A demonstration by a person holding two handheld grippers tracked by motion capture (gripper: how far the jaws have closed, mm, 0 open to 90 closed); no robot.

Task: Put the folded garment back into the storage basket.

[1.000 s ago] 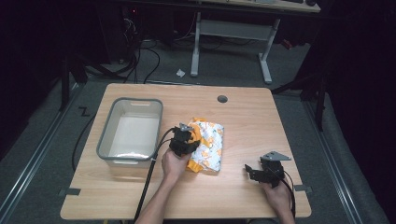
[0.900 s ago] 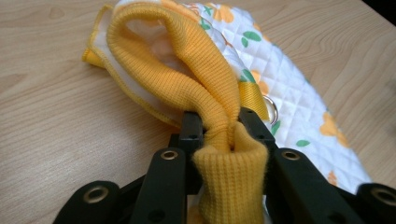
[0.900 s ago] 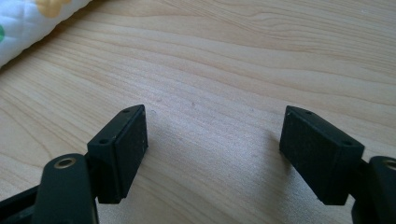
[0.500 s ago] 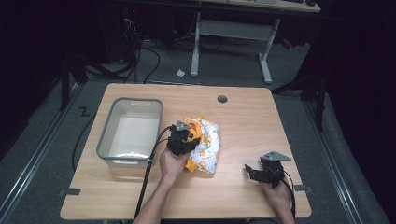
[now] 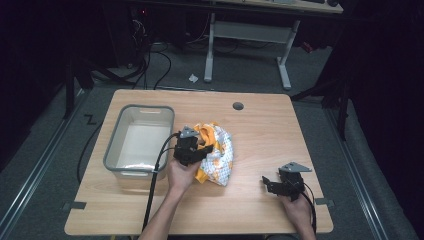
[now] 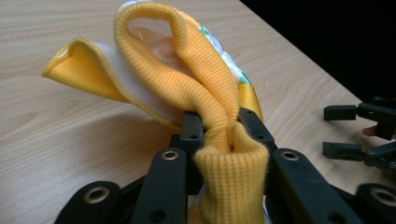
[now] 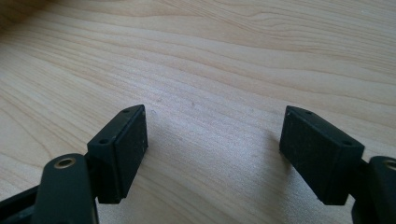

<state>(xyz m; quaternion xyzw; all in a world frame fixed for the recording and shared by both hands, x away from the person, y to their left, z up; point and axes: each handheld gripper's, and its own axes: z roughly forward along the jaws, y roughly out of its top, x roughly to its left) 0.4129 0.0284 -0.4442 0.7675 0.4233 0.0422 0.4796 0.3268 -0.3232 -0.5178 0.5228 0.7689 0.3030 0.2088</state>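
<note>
**Left hand-held gripper clamped on cloth, right one idle and open**

Left hand-held gripper (image 5: pixel 192 148): jaws pinched tight on the orange ribbed edge of the cloth (image 5: pixel 216 152). In the left gripper view the knit band (image 6: pixel 219 112) is squeezed between the two pads and bulges out on the near side. Beyond the jaws the band loops upward, and a flap with white lining stands off the counter (image 5: pixel 260 125) to the left of it.

Cloth: orange and white, patterned, bunched up. Most of it sits just ahead and to the right of the left hand-held gripper, lower part resting on the counter, gripped edge raised.

Bin (image 5: pixel 140 141): grey, just beside the left hand-held gripper on its left side, apart from the cloth.

Right hand-held gripper (image 5: pixel 280 185): jaws spread wide, nothing between them. Right gripper view shows bare wood between the two pads (image 7: pixel 123 149). It sits low over the counter, well apart from the cloth, off to the right of the left hand-held gripper. Its jaw tips also appear at the right edge of the left gripper view (image 6: pixel 359 133).

Counter has a round cable hole (image 5: pixel 238 106) far ahead of both.
</note>
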